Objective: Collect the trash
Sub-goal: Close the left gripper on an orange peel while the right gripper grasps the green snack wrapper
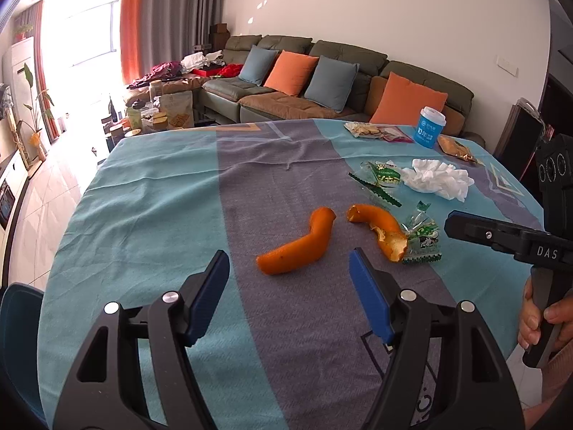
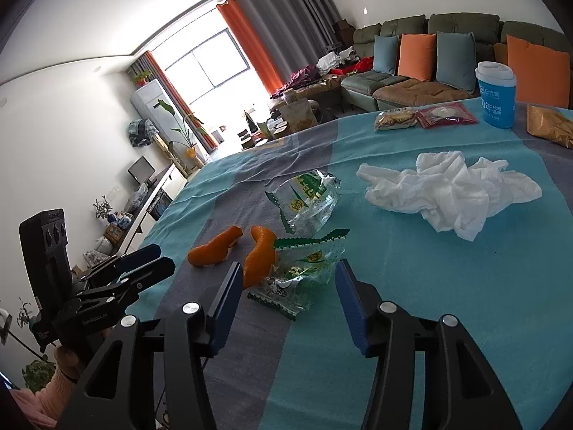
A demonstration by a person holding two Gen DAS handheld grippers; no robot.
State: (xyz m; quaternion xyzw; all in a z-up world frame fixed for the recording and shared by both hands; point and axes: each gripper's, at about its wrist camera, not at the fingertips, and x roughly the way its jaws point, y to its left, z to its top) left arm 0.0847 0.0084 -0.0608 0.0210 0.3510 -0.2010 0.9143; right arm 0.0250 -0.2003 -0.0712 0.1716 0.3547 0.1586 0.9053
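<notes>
Two curled orange peels lie on the teal and grey tablecloth (image 1: 161,197): one peel (image 1: 297,247) (image 2: 215,247) just ahead of my left gripper (image 1: 289,263), the other peel (image 1: 379,229) (image 2: 259,256) to its right. A crumpled green-printed clear wrapper (image 1: 422,240) (image 2: 297,279) touches that second peel and lies between and just ahead of the fingers of my right gripper (image 2: 288,272). Both grippers stand open and hold nothing. A second wrapper (image 1: 379,175) (image 2: 311,200) and a crumpled white tissue (image 1: 437,177) (image 2: 451,190) lie farther back.
At the table's far edge stand a blue paper cup (image 1: 429,127) (image 2: 496,95), two snack packets (image 1: 372,130) (image 2: 394,118) and a brown packet (image 1: 456,148) (image 2: 548,125). A sofa with cushions (image 1: 322,71) is beyond. A blue chair (image 1: 18,322) sits at the near left.
</notes>
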